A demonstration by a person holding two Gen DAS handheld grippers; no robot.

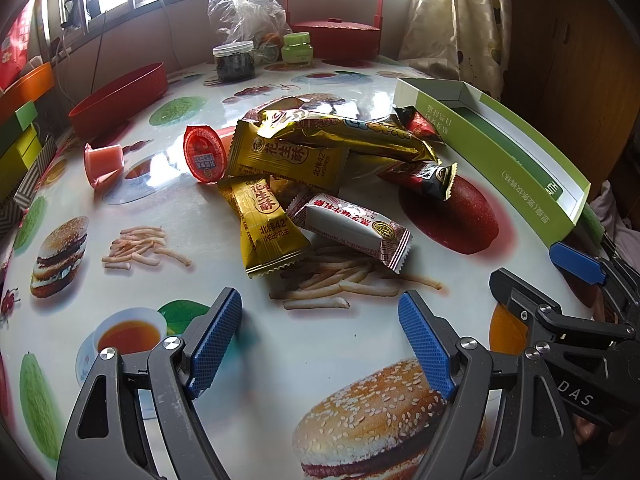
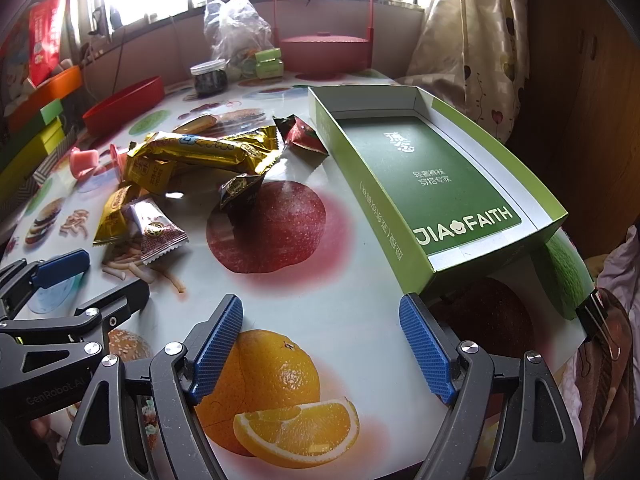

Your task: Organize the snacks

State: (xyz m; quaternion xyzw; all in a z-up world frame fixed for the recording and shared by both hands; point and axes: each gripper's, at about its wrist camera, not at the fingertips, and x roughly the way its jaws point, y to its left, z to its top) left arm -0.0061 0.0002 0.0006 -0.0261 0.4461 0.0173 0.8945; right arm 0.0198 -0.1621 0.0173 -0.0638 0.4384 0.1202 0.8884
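Note:
A pile of wrapped snacks lies mid-table: gold peanut-candy packets, a long gold bar, a white-and-maroon packet, dark red packets and two jelly cups. A long green open box stands empty to the right of the pile. My left gripper hovers open in front of the pile, holding nothing. My right gripper is open over the printed orange, just short of the box's near corner. Each gripper shows at the edge of the other's view.
A red oval basket, a red lidded carrier with a handle, a dark jar, a green jar and a clear plastic bag stand at the back. Colored boxes line the left edge. A binder clip grips the tablecloth's right edge.

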